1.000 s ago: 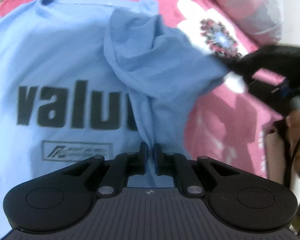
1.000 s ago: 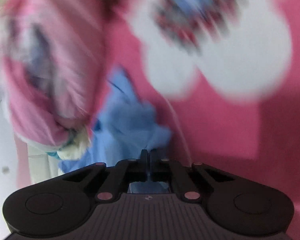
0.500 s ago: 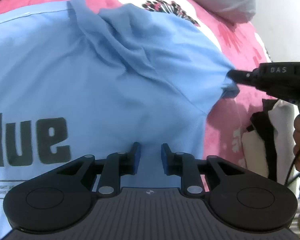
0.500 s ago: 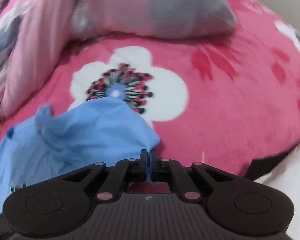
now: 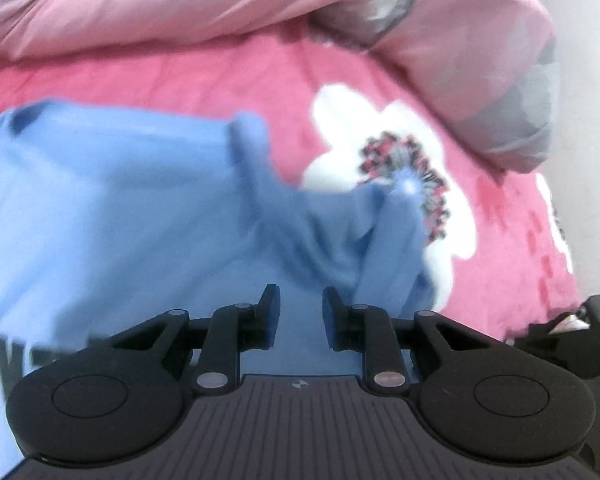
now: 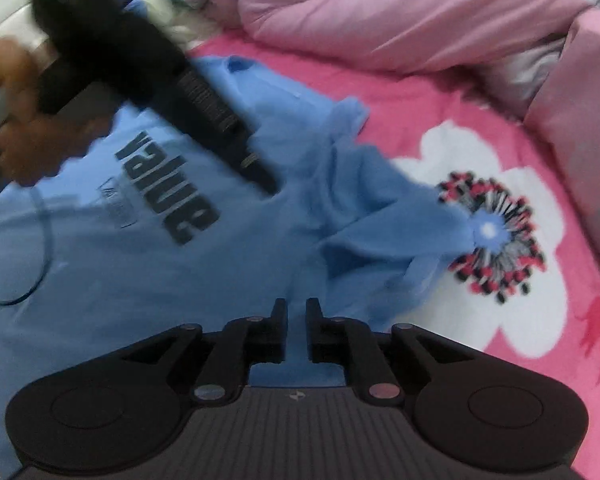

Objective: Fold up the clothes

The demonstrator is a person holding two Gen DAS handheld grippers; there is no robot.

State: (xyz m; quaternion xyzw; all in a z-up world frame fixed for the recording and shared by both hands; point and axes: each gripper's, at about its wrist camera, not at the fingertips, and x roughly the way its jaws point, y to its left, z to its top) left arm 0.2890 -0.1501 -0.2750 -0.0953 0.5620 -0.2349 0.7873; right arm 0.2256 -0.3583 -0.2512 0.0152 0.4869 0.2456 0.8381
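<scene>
On the pink bedspread [image 6: 400,92], blue shirt [image 6: 148,264] rumpled; both tongs [image 5: 301,312] [image 6: 296,318] gape empty.

both wrist views close above shirt [image 5: 120,208], sharing bedspread [image 6: 440,92]

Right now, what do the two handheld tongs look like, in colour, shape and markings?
Both tongs are matt black. The left tongs and the right tongs each have two flat fingers on linkage arms with silver rivets, two round discs at the sides, and a ribbed grey base with a small round mark. Seen from the right wrist, the left body is a black bar with small white lettering, too blurred to read.
</scene>
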